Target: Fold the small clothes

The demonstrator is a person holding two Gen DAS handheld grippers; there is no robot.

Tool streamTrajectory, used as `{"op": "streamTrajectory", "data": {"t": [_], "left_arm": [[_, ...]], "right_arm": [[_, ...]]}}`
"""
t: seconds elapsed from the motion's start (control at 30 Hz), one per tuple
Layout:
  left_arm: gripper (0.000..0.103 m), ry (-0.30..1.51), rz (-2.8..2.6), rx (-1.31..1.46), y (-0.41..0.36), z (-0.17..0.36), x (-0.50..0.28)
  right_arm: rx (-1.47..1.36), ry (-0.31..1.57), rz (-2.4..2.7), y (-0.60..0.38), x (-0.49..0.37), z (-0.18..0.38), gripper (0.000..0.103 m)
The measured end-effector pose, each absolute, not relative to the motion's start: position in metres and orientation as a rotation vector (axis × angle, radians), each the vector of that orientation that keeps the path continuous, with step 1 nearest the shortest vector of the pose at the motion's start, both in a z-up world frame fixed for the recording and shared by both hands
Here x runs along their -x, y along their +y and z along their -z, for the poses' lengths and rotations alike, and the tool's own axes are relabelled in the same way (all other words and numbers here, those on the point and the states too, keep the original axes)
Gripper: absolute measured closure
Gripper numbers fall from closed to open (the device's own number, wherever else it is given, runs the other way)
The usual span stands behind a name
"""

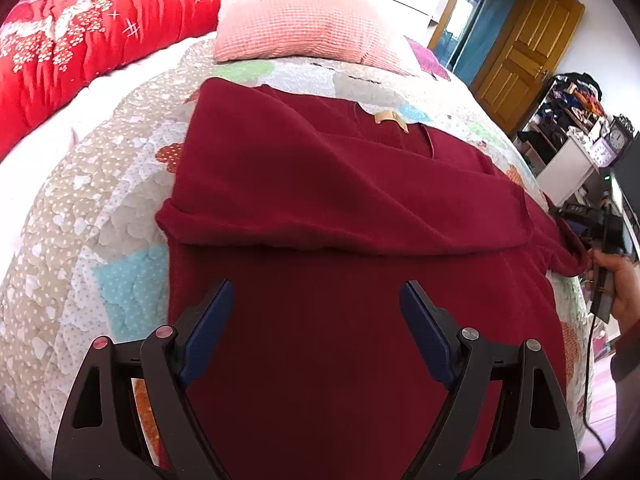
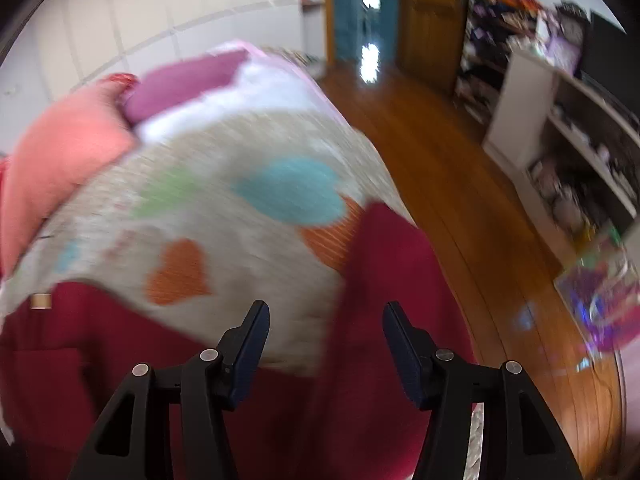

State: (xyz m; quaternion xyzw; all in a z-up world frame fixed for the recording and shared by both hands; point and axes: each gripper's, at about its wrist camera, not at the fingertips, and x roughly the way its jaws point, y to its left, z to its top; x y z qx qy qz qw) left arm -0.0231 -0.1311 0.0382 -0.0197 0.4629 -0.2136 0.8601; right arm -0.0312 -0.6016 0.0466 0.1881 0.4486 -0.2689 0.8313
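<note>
Maroon fabric fills most of what we see: a sweater [image 1: 320, 208] lies spread on the patchwork quilt [image 1: 80, 208], its collar and tan label [image 1: 390, 120] toward twelve o'clock in the left wrist view, one part folded across its middle. Our left gripper [image 1: 316, 312] hangs over the lower body of the sweater with its blue-padded jaws spread wide and nothing between the pads. At three o'clock in that view our right hand [image 1: 618, 280] holds its tool beside the sweater's sleeve end. The right wrist view is blurred; there our right gripper [image 2: 326, 332] stands with jaws parted, gripping nothing, over the quilt and a strip of sweater [image 2: 384, 280]. A pink pillow [image 1: 296, 24] sits at twelve o'clock, a red blanket [image 1: 92, 28] at ten.
</note>
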Motion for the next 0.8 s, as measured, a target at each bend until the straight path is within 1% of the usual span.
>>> {"op": "streamTrajectory", "data": {"t": [0.07,0.1,0.13,0.17,0.2,0.23,0.27,0.3,0.37,0.5,0.57,0.63,0.7,0.77,0.8], "left_arm": [[0.018,0.968,0.456,0.026,-0.137,-0.039,0.024],[0.018,0.965,0.459,0.021,-0.138,-0.039,0.024],[0.018,0.962,0.462,0.017,-0.140,-0.040,0.024],[0.018,0.962,0.465,0.018,-0.141,-0.041,0.024],[0.018,0.964,0.469,0.020,-0.142,-0.041,0.023],[0.018,0.965,0.473,0.024,-0.143,-0.042,0.022],[0.018,0.966,0.479,0.034,-0.143,-0.044,0.021],[0.018,0.965,0.484,0.045,-0.142,-0.047,0.019],[0.018,0.961,0.504,0.091,-0.140,-0.054,0.016],[0.018,0.947,0.564,0.188,-0.137,-0.073,0.010],[0.018,0.929,0.592,0.225,-0.138,-0.081,0.008],[0.018,0.916,0.615,0.263,-0.139,-0.086,0.006],[0.018,0.913,0.616,0.292,-0.140,-0.086,0.004],[0.018,0.925,0.615,0.303,-0.143,-0.084,0.001],[0.018,0.932,0.618,0.311,-0.144,-0.083,0.000]], "right_arm": [[-0.426,0.995,0.604,-0.618,0.032,-0.029,0.046],[-0.461,0.971,0.598,-0.624,0.037,-0.026,0.046],[-0.507,0.931,0.586,-0.629,0.045,-0.025,0.049],[-0.536,0.914,0.576,-0.633,0.050,-0.024,0.056],[-0.546,0.903,0.565,-0.633,0.053,-0.024,0.061],[-0.542,0.886,0.556,-0.633,0.055,-0.027,0.078],[-0.532,0.871,0.546,-0.631,0.058,-0.032,0.091],[-0.535,0.855,0.529,-0.629,0.060,-0.038,0.094],[-0.603,0.796,0.435,-0.624,0.064,-0.054,0.095],[-0.612,0.678,0.220,-0.585,0.065,-0.096,0.095],[-0.585,0.639,0.072,-0.545,0.061,-0.117,0.095],[-0.535,0.633,-0.078,-0.496,0.053,-0.127,0.095],[-0.491,0.632,-0.182,-0.457,0.048,-0.122,0.095],[-0.416,0.710,-0.275,-0.414,0.039,-0.102,0.095],[-0.381,0.793,-0.287,-0.397,0.034,-0.086,0.094]]}}
